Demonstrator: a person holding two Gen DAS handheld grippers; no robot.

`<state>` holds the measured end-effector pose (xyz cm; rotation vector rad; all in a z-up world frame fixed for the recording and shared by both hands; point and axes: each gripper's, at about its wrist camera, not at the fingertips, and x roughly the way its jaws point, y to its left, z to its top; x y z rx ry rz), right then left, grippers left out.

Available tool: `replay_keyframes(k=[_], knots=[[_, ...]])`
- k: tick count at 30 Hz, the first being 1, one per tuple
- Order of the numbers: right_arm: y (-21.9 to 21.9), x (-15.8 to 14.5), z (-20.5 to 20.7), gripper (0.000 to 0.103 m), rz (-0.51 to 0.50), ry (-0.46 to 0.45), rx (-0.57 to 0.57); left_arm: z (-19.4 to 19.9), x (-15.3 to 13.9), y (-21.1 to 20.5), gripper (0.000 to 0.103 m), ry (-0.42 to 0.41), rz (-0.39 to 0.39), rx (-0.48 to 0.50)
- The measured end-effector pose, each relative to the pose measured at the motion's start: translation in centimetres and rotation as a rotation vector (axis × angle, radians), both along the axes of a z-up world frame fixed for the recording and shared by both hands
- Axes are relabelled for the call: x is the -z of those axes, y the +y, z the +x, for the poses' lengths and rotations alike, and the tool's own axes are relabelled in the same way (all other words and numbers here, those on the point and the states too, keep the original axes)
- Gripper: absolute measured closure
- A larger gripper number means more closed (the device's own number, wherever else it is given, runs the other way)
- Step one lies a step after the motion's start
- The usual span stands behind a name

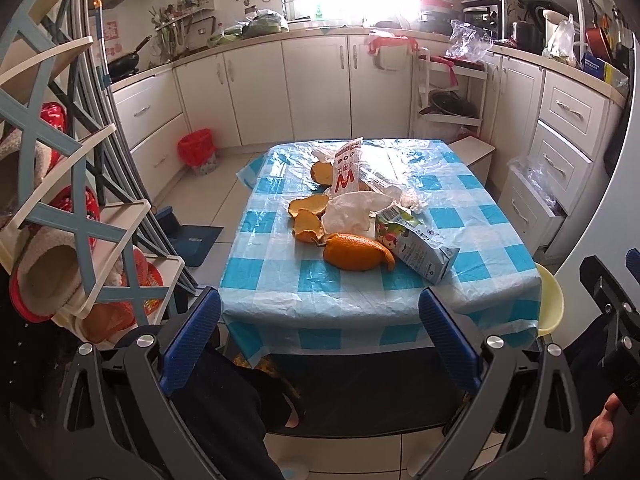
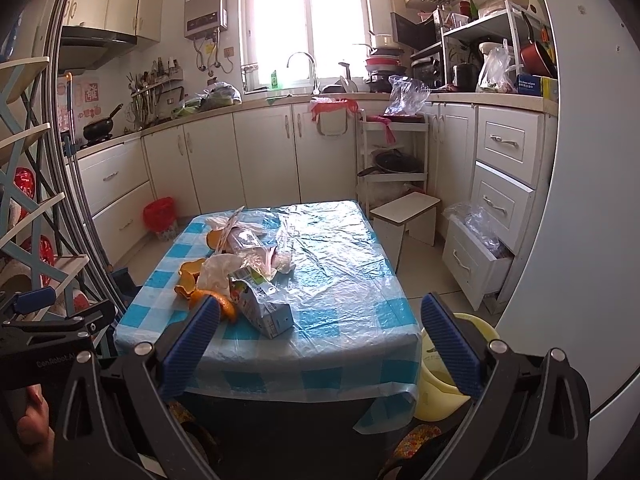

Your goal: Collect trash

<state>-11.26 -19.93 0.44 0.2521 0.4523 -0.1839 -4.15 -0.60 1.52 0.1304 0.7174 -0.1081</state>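
Hard to read at this distance: print on the juice carton [image 1: 414,246], beyond a cartoon face and green panel. Hidden in part in the right wrist view: large orange peel [image 2: 224,305], cut by the left finger of the right tongs [image 2: 320,348]. Half buried under the clear wrapper [image 1: 376,178]: something pale, not identifiable. Cut off by the tabletop [image 1: 500,280] edge: yellow bin [image 2: 444,384] at the near right corner, only its rim and one wall showing.

Trash clustered left of centre on the blue-checked plastic cover. Carton lying on its side, long axis diagonal in the left wrist view, crumpled top toward the middle of the heap, flat base toward the near right corner. Large peel just beside it, touching or nearly so, long axis roughly across the view, skin side up. Smaller peel pieces [image 1: 308,216] farther back, pale side up, next to a white plastic bag [image 1: 352,210]. Red-and-white packet [image 1: 347,172] standing upright behind, leaning against the wrapper.

Left tongs [image 1: 320,346] spread wide, empty, short of the near edge. Right tongs equally wide, empty, also apart from the heap.
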Motion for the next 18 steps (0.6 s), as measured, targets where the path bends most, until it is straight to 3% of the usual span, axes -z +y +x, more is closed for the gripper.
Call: replay_keyframes(k=[18], knots=[[0.19, 0.31, 0.18, 0.006, 0.002, 0.008, -0.016, -0.01, -0.17, -0.27, 0.008, -0.001, -0.006, 0.007]])
